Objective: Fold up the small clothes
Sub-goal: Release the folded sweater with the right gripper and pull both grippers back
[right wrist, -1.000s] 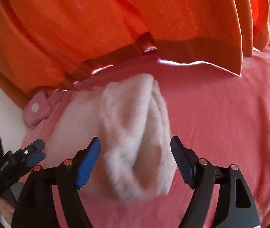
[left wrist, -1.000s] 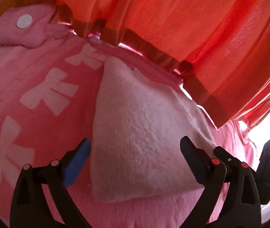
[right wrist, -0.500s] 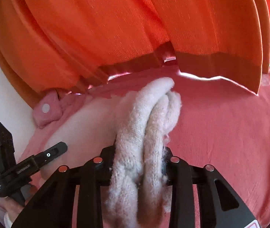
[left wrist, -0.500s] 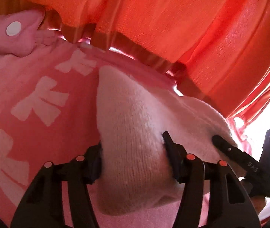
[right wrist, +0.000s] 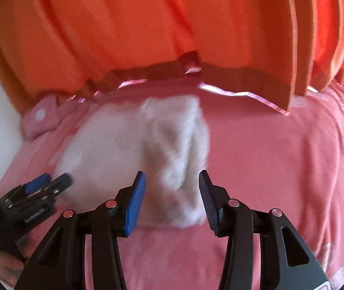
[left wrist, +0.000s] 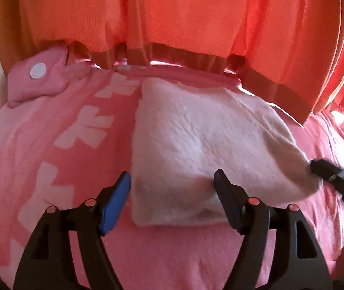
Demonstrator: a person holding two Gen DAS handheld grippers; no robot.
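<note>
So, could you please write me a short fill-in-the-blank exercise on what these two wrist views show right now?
1. The white fluffy garment lies on a ____ bedspread.
2. The left gripper has its fingers ____, one on each side of the garment's near edge.
3. The curtain hanging behind the bed is ____.
4. The small pink pillow bears a white ____.

Missing words: pink; open; orange; dot

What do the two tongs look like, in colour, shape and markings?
The left tongs and the right tongs look the same: black plastic frames with cut-out slots, small red-and-silver round pins at the joints, and two flat ribbed blue pads on the fingertips. No cables or sleeves are visible.
</note>
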